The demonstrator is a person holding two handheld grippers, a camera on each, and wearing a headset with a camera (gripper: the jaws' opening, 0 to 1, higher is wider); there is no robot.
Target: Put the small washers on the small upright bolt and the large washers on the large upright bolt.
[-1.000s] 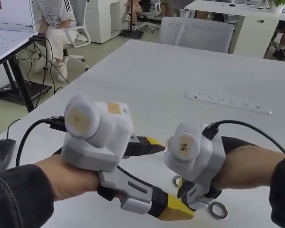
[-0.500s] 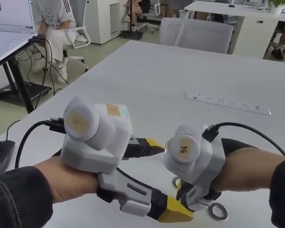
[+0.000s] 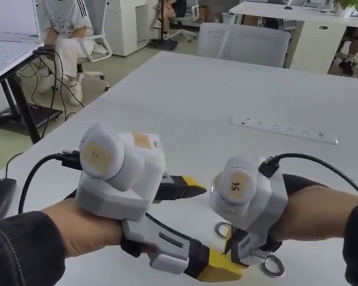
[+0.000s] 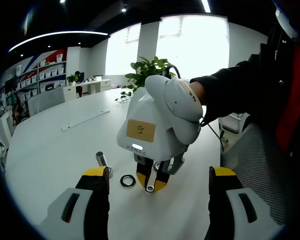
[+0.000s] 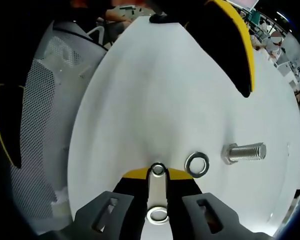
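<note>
My right gripper (image 5: pixel 158 176) points down at the white table (image 3: pixel 227 95), its yellow tips shut on a small silvery bolt (image 5: pixel 158 192). In the left gripper view the same right gripper (image 4: pixel 150 182) hangs just above the tabletop. Beside it lies a large washer (image 4: pixel 126 180) (image 5: pixel 197 164), and past that the large bolt (image 4: pixel 102 162) (image 5: pixel 244 151) stands head down. My left gripper (image 4: pixel 159 171) is open wide, with its jaws either side of the right gripper. The head view has two washers (image 3: pixel 222 229) (image 3: pixel 273 265) by the right gripper (image 3: pixel 238 255).
A white power strip (image 3: pixel 283 129) lies further back on the table. A grey mesh chair (image 3: pixel 244 42) stands at the far edge. A person sits at the far left by a desk with cables. A potted plant (image 4: pixel 150 72) is behind the right hand.
My right gripper has edged slightly to the right, uncovering more of the washer beneath it. The left gripper has barely moved.
</note>
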